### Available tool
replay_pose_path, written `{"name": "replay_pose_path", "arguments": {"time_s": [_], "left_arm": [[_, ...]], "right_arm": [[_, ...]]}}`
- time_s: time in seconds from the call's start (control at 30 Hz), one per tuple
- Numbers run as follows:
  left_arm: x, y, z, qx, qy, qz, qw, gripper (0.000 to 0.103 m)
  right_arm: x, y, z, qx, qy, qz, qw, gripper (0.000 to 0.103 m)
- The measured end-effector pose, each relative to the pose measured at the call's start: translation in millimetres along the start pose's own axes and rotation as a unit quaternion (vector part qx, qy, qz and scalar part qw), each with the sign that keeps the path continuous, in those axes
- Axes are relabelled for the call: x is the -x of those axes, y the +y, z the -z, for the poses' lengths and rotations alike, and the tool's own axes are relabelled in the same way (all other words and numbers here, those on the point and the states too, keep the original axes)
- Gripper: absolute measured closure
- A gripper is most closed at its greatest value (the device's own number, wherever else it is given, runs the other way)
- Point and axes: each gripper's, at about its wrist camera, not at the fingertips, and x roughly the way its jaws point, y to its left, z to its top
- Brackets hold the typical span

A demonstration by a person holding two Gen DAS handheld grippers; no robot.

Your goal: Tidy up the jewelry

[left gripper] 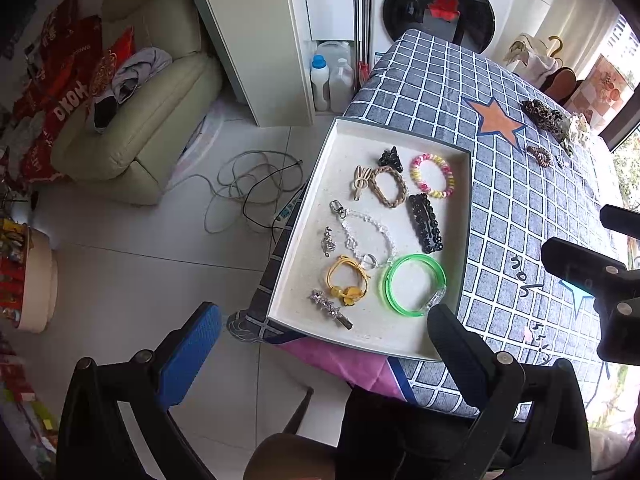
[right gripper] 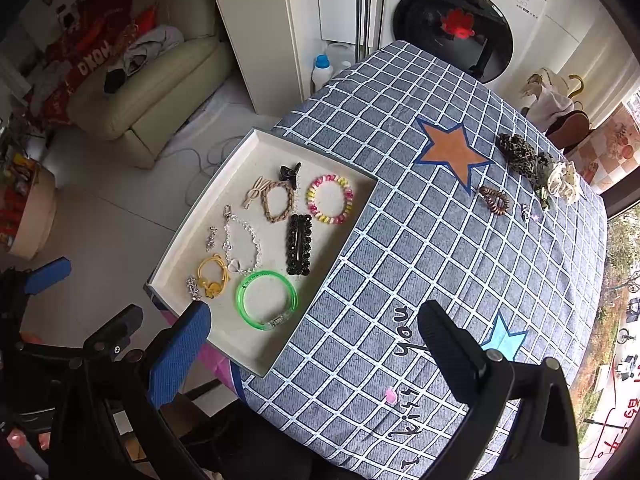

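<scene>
A white tray [left gripper: 400, 132] [right gripper: 356, 178] lies at the table's left edge and holds a green bangle [left gripper: 415, 285] [right gripper: 267, 298], a black clip [left gripper: 425, 223] [right gripper: 299, 245], a pink-yellow bracelet [left gripper: 432, 175] [right gripper: 330, 199], a braided loop [left gripper: 388, 186], a clear bead chain [left gripper: 366, 236] and a yellow tie [left gripper: 347, 280]. Loose on the cloth at the far right are a leopard scrunchie [right gripper: 518, 155], a cream scrunchie [right gripper: 564, 182], a brown coil tie [right gripper: 495, 199] and a small earring [right gripper: 527, 212]. My left gripper [left gripper: 320, 344] is open and empty above the tray's near edge. My right gripper [right gripper: 316, 344] is open and empty above the near cloth.
The table has a grey checked cloth [right gripper: 440, 264] with star patches. A cream sofa [left gripper: 152, 120], floor cables [left gripper: 256, 188], bottles [left gripper: 320, 80] and a washing machine [right gripper: 452, 28] lie beyond the table. A chair with clothes [right gripper: 560, 108] stands at the far right.
</scene>
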Motion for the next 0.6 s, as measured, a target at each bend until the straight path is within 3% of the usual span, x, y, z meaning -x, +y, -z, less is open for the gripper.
{"name": "replay_pose_path", "arguments": {"time_s": [0.6], "left_arm": [[2.2,0.7,1.1,0.003,-0.005,0.0,1.0,0.0]], "right_arm": [[0.1,0.1,0.9,0.0,0.0,0.0,1.0,0.0]]}}
